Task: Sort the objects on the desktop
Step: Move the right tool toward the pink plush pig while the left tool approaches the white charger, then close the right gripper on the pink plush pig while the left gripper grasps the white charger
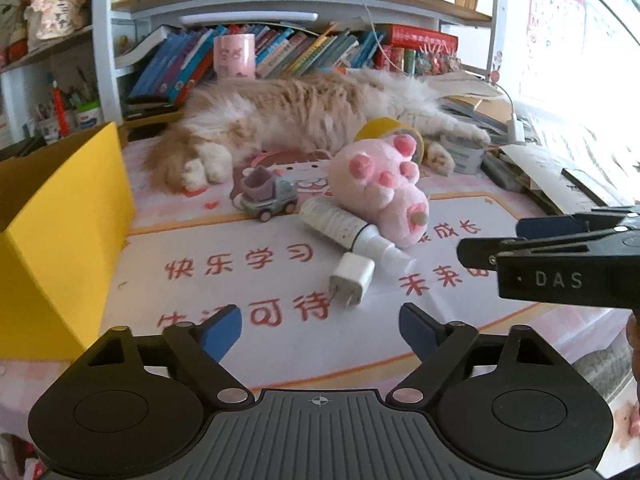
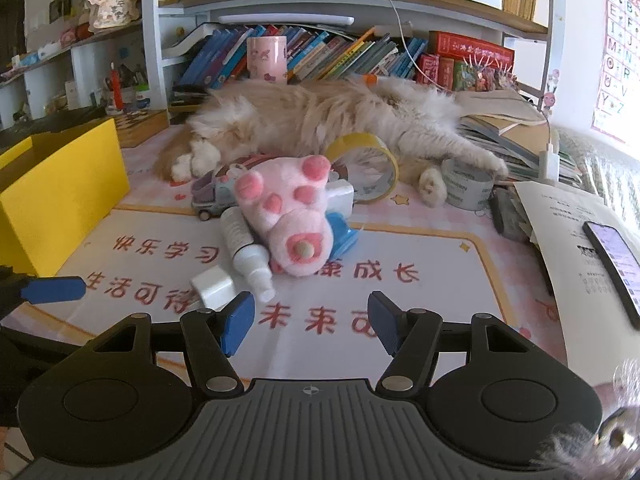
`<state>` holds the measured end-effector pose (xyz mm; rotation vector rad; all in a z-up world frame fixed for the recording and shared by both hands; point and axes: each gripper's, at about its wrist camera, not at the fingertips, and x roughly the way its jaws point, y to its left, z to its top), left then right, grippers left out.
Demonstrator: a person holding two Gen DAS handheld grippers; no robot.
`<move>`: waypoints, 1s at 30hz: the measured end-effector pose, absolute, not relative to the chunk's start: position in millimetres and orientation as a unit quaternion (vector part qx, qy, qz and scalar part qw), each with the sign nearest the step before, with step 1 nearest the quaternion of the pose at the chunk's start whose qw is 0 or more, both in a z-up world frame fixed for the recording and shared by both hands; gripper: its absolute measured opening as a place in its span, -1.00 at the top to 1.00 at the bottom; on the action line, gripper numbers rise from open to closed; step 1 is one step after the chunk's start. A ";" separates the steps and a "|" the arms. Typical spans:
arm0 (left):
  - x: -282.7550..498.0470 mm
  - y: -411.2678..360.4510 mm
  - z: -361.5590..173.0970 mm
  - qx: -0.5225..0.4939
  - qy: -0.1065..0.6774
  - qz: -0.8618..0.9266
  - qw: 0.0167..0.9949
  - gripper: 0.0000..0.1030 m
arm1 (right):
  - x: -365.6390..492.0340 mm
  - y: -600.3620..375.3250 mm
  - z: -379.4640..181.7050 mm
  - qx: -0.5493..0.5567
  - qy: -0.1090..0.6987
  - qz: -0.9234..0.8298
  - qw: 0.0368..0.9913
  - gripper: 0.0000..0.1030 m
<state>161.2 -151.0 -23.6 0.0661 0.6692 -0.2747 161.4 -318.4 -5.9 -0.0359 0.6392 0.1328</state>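
Hovering low over the tabletop [image 1: 280,356], left gripper [image 1: 320,330] has jaws spread, nothing between them; right gripper [image 2: 311,326] likewise spread and empty. Just ahead of both lies a white charger plug [image 1: 352,280], touching the nozzle end of a white spray bottle [image 1: 344,228]. Pink plush paw [image 1: 380,188] leans on the bottle; a small toy truck [image 1: 266,196] sits just left of it. Yellow tape roll [image 2: 366,168] stands behind the paw, against a sleeping cat [image 1: 304,112]. Yellow box [image 1: 60,236] sits at far left. Phone [image 2: 614,262] lies on papers at right.
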 end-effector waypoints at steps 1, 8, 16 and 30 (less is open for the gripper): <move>164.2 -153.6 -24.2 0.035 0.328 -0.136 0.934 -0.61 | 165.8 -320.7 -6.0 -0.017 0.314 0.067 0.947 -0.19; 191.9 -171.8 -32.0 0.050 0.357 -0.137 0.923 -0.49 | 192.9 -330.4 -6.8 -0.017 0.311 0.092 0.946 -0.19; 218.6 -191.0 -39.3 0.072 0.372 -0.146 0.914 -0.10 | 220.0 -336.4 -6.7 -0.022 0.307 0.122 0.944 -0.24; 237.8 -196.1 -47.3 0.065 0.394 -0.150 0.904 0.36 | 249.8 -333.3 -11.5 -0.033 0.313 0.160 0.935 -0.49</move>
